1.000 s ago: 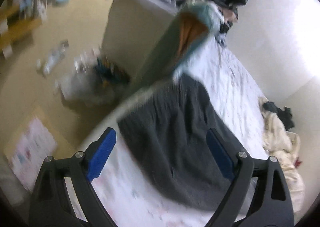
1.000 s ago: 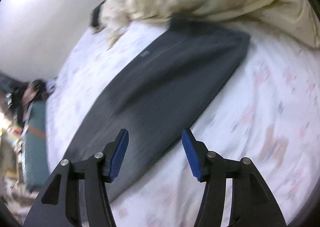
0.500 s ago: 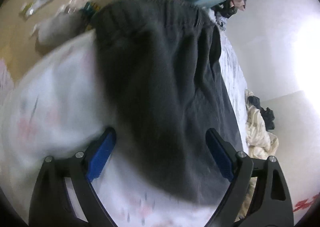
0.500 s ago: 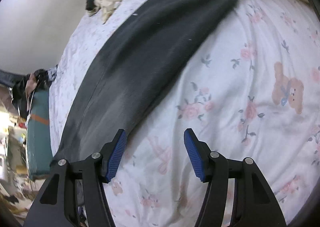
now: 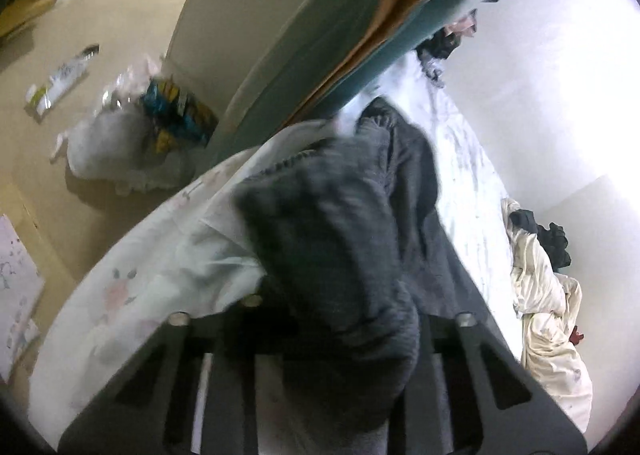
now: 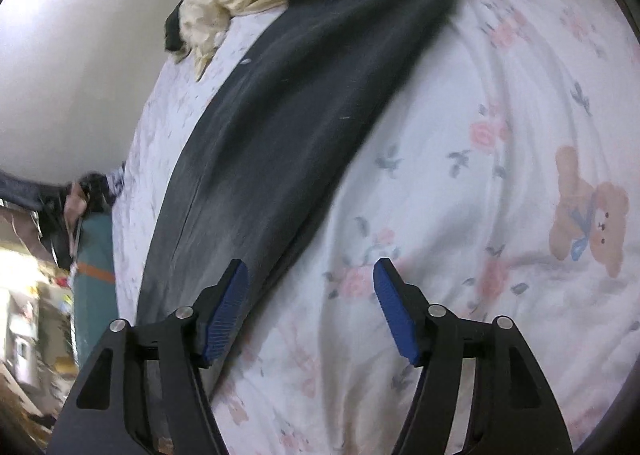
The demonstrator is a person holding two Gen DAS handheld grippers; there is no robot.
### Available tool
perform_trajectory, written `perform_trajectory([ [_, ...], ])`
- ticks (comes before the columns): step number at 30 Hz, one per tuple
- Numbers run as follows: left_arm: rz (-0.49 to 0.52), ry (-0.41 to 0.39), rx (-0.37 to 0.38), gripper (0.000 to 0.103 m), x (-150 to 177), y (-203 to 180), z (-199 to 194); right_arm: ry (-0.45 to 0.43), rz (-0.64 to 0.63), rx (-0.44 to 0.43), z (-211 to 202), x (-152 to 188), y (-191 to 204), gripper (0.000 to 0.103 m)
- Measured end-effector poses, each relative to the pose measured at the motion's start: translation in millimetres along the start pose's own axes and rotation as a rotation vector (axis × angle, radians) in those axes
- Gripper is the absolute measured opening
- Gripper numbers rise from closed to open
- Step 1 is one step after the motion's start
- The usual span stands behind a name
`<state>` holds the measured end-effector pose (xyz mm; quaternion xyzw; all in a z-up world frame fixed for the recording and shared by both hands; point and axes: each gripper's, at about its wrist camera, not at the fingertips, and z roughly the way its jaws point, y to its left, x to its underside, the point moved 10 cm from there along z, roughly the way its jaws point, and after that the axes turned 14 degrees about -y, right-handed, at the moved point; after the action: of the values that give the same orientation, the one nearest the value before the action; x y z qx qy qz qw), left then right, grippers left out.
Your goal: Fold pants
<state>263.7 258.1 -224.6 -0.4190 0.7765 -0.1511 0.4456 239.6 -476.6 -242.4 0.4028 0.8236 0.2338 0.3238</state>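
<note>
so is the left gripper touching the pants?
Touching. In the left wrist view the left gripper is closing on the bunched waistband of the dark grey pants; fabric covers the fingers and fills the space between them.

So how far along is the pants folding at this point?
Early on. The dark grey pants lie lengthwise on the floral bedsheet, seemingly already doubled leg on leg. In hand: the left gripper is closing on the bunched waistband end, while the right gripper, jaws opening, straddles the pants' edge without gripping. The fold across the length isn't made yet.
</note>
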Motion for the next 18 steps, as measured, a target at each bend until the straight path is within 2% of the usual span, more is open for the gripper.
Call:
perform_trajectory([
  [4, 0.067, 0.005, -0.017, 0.008, -13, -19, -12, 0.024, 0.119, -0.044, 9, -9, -22, 0.069],
  [9, 0.117, 0.005, -0.06, 0.008, -16, -21, -14, -0.096, 0.126, -0.038, 17, -59, -41, 0.069],
  [12, 0.115, 0.013, -0.082, 0.008, -14, -17, -13, -0.17, 0.111, -0.03, 24, -92, -52, 0.067],
  [16, 0.187, 0.002, -0.09, 0.008, -13, -23, -14, -0.251, 0.12, -0.065, 38, -131, -64, 0.064],
  [18, 0.221, 0.004, -0.123, 0.008, -9, -22, -12, -0.292, 0.101, -0.086, 47, -148, -66, 0.061],
])
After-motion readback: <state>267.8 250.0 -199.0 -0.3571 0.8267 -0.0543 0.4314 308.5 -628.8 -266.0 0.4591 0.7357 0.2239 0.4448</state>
